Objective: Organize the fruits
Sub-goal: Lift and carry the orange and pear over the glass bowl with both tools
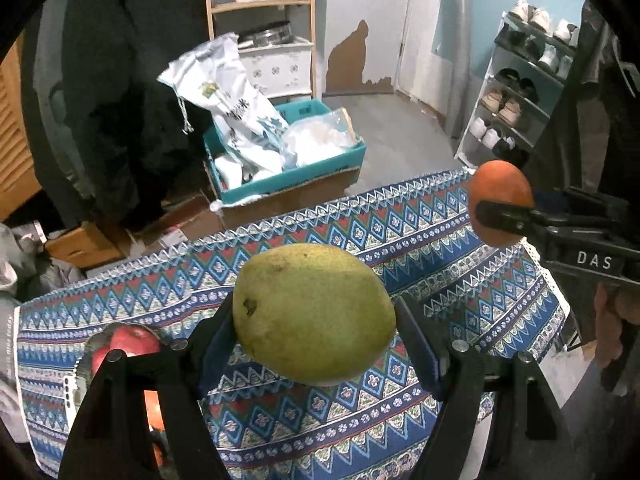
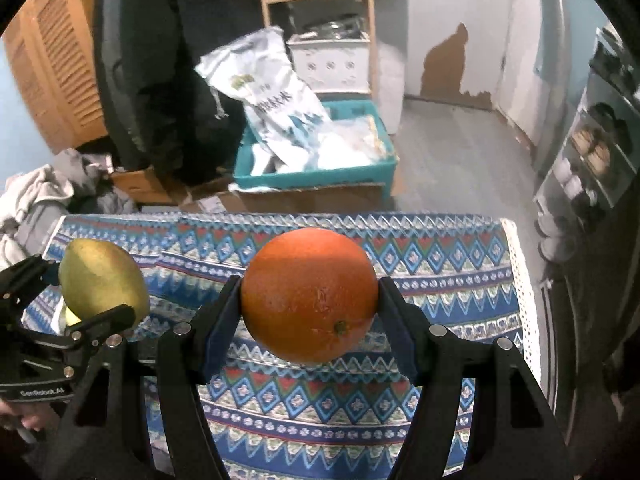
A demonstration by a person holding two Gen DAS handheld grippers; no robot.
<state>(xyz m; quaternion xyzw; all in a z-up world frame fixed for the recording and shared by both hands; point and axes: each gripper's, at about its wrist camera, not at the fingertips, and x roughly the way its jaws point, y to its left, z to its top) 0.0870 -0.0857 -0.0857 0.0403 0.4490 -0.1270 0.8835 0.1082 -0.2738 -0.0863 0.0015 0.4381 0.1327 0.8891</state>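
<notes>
A green pear hangs above the patterned tablecloth, pressed between the pads of my left gripper. In the right wrist view the same pear shows at the left edge, in that gripper. An orange is clamped in my right gripper, also lifted off the cloth. From the left wrist view the orange appears at the upper right with a black finger across it. A red apple lies in a silvery dish at the lower left, partly hidden by my left finger.
Beyond the table's far edge stands a teal crate with white bags on cardboard boxes. A shoe rack stands at the right, a wooden shelf at the back. Dark hanging clothes and a clothes pile sit to the left.
</notes>
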